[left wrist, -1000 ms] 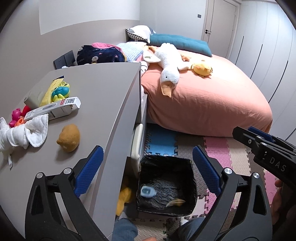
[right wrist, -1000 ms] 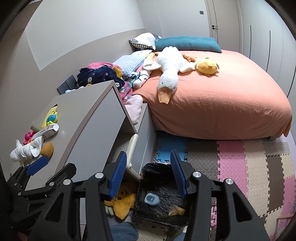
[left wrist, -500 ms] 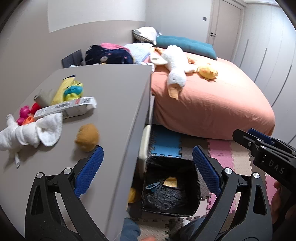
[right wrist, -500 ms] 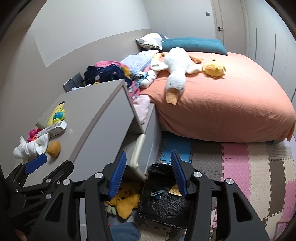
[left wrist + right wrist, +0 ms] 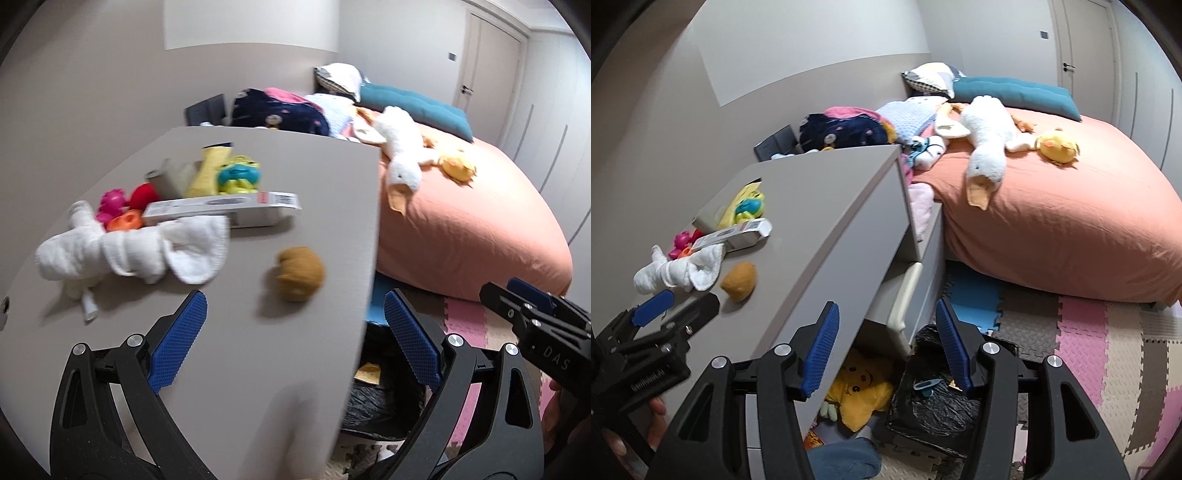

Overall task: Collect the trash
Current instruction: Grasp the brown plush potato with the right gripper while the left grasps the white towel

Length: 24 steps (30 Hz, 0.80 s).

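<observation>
Now, on the grey dresser top (image 5: 229,369), your wide-open, empty left gripper (image 5: 291,332) sits nearer the brown crumpled lump (image 5: 300,272), just above it mid-frame; your right gripper (image 5: 886,347), open and empty, hangs over the black-lined bin (image 5: 934,410).

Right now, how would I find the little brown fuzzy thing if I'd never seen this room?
Start at the grey dresser top beside the orange bed. The small brown plush lump lies alone near the dresser's bed-side edge, right of the white rolled cloth. It is the only brown, round, fuzzy thing there.
</observation>
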Available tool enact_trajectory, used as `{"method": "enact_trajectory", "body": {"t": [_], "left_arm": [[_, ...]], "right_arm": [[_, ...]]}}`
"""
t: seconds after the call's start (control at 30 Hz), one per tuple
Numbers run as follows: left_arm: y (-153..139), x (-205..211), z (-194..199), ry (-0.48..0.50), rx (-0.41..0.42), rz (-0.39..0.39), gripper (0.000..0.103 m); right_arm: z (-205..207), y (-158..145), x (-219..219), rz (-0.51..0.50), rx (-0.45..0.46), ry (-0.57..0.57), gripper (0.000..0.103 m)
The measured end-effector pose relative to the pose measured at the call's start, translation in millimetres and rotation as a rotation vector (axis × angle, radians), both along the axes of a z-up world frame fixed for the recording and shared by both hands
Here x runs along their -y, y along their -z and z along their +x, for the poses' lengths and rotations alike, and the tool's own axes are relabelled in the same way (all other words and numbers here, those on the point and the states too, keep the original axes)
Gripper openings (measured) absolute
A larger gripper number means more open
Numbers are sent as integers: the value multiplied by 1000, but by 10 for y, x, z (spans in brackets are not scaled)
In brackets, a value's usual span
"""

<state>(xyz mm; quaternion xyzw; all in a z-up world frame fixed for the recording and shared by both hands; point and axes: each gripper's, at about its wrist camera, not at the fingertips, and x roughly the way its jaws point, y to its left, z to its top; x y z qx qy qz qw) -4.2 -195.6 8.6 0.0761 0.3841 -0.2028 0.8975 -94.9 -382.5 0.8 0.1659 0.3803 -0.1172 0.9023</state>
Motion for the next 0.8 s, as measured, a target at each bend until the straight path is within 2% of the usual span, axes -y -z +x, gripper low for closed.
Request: {"method": "enact_trajectory", "body": {"t": [0.13, 0.3, 0.4, 0.47, 0.8], "left_arm": [[3, -214, 118, -63, -3, 15, 94], [9, -484, 296, -142, -18, -9, 93], [30, -614, 419, -172, -37, -24, 87], [54, -667, 497, -188, -54, -34, 85], [97, -874, 871, -306, -86, -80, 84]], "right_arm": [[132, 14, -158, 2, -2, -37, 57], [299, 29, -350, 8, 0, -81, 59], [405, 40, -467, 9, 0, -106, 60], [468, 46, -529, 9, 0, -121, 60], [795, 93, -787, 4, -3, -193, 65]]}}
